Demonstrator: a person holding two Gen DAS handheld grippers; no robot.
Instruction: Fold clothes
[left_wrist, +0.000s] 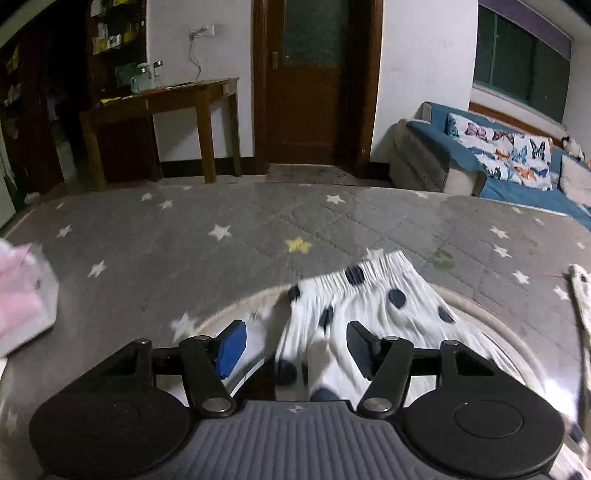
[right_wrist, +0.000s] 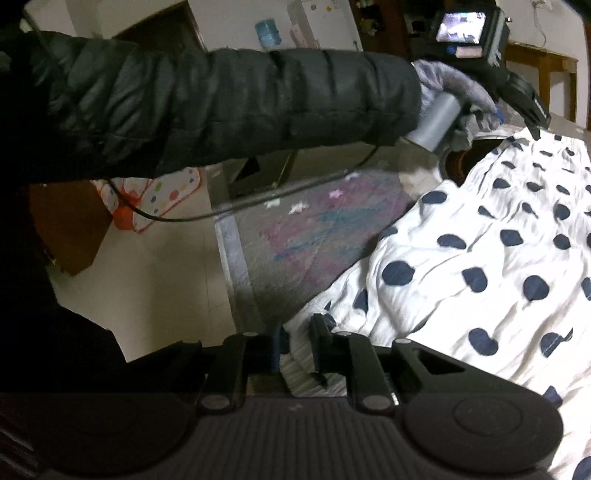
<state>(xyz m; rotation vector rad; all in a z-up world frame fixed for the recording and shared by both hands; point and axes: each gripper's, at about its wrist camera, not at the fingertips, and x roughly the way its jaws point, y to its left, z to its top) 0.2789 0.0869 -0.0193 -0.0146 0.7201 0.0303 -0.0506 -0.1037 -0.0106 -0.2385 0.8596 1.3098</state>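
One white garment (right_wrist: 480, 251) with dark blue dots lay spread on one grey mat (left_wrist: 221, 229) printed with stars, most of them white and one yellow. In the left wrist view its gathered elastic waistband (left_wrist: 373, 266) pointed toward the mat's far edge, and a round pale rim (left_wrist: 476, 306), only partly seen, showed beneath the cloth. In the right wrist view the cloth covered the mat's right side and reached its near edge.

Two grippers were in use.

The left gripper (left_wrist: 295, 347) stood with its jaws well apart, one blue pad (left_wrist: 231, 347) on the left finger and one black pad (left_wrist: 364, 349) on the right. Dotted cloth sat between the fingers and nearer the right one; the picture was blurred there, and neither pad could be seen pressing on it.

The right gripper (right_wrist: 295, 347) had its jaws drawn nearly together and pinched a fold of the garment's near hem.

One arm in a black padded sleeve (right_wrist: 221, 107) crossed the top of the right wrist view, its hand in a furry grey cuff (right_wrist: 454, 81) holding the left gripper at the garment's far edge.

One pink-and-white cloth (left_wrist: 22, 291) lay at the mat's left edge. Beyond the mat stood one wooden table (left_wrist: 166, 99), one brown door (left_wrist: 314, 81) and one blue sofa (left_wrist: 491, 158) with butterfly-print cushions.
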